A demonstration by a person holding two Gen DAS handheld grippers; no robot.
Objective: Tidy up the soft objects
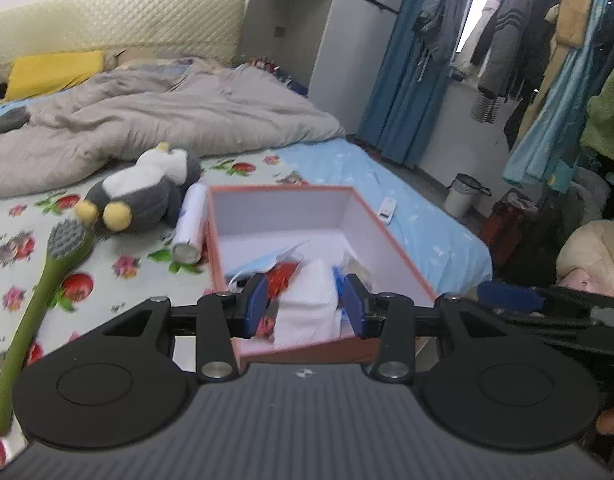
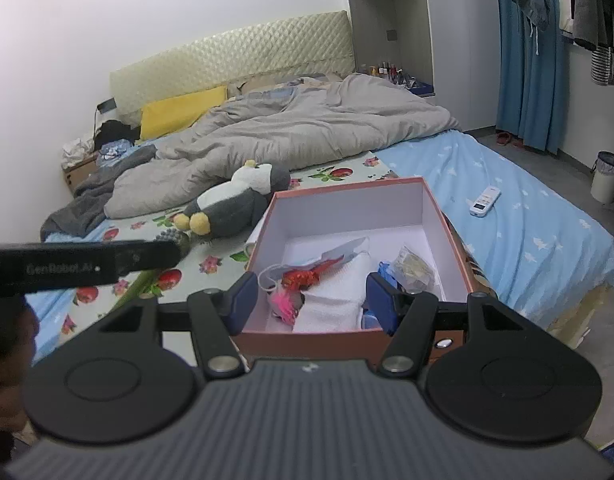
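Hovering over box (image 2: 447, 216) | left tool (image 1: 305, 306) spread; right tool (image 2: 312, 300) spread, both empty

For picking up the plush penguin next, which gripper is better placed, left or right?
Probably left. The penguin lies left of the box, on the left gripper's side; the right gripper sits farther over. Both are open and empty.

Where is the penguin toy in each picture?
Left wrist view: the penguin toy lies left of centre on the flowered sheet, left of the box.
Right wrist view: the penguin toy lies near the middle, just left of the box's far corner.
Shared landmark: the open box.
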